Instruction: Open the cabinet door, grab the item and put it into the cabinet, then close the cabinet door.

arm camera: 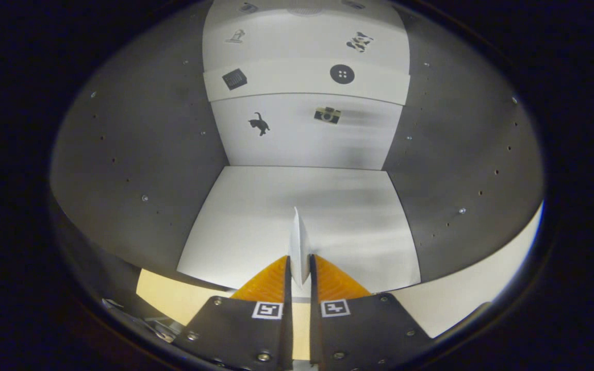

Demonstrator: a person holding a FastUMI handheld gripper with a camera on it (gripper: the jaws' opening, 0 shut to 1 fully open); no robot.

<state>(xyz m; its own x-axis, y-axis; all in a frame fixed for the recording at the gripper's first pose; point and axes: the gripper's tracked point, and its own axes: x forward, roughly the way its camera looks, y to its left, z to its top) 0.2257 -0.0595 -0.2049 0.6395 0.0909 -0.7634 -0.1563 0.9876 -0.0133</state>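
Your gripper, at lower centre of the frame, is clamped on the item, both fingers pressing its faces. It is a thin white sheet or card, seen edge-on, upright, pointing into the open cabinet. You seem to be mid-placement: next, lower it to the white floor, then release.
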